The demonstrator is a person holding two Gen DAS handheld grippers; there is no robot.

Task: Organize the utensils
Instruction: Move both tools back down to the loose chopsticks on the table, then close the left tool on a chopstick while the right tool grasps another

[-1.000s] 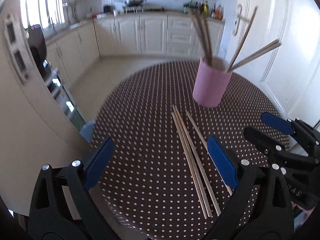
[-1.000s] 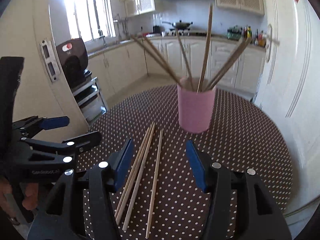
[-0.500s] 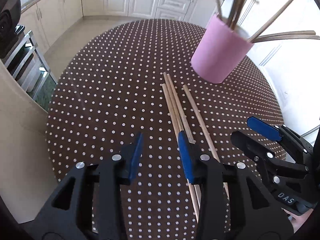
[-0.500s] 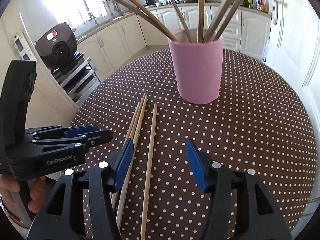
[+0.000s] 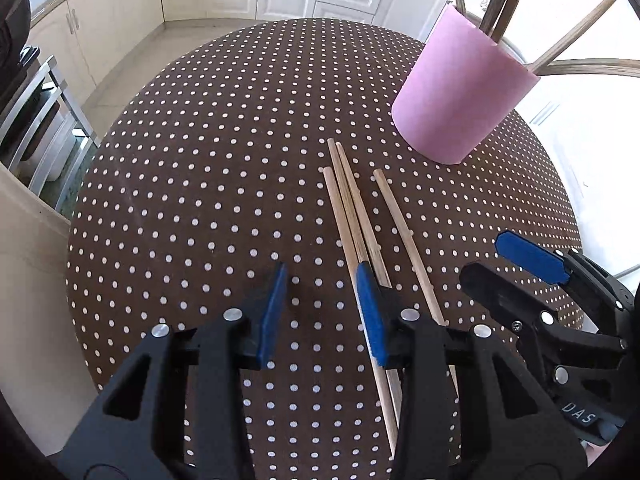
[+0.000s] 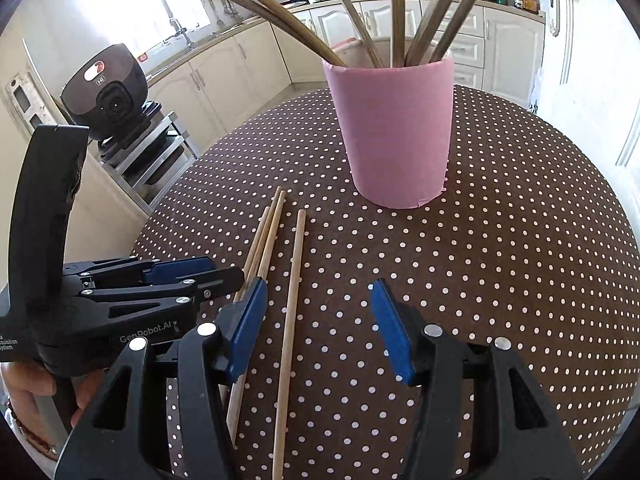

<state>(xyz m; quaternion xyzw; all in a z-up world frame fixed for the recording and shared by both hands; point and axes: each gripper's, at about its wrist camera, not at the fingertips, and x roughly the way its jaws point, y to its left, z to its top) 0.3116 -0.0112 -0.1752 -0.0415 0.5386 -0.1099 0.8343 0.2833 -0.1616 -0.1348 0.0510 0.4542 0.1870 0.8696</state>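
Your left gripper (image 5: 322, 312) hangs part-open, empty, beside the loose chopsticks (image 5: 352, 220); your right gripper (image 6: 316, 328), likewise empty, straddles 1 chopstick (image 6: 294, 280), presumably bound for the pink cup (image 6: 394, 128) nearby.

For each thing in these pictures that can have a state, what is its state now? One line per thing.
Pink cup: upright on the table, holding several chopsticks.
Loose chopsticks: four, lying flat on the dotted tablecloth, beside the cup.
Left gripper: open, nothing between its fingers.
Right gripper: open, one chopstick between its fingers, not pressed.
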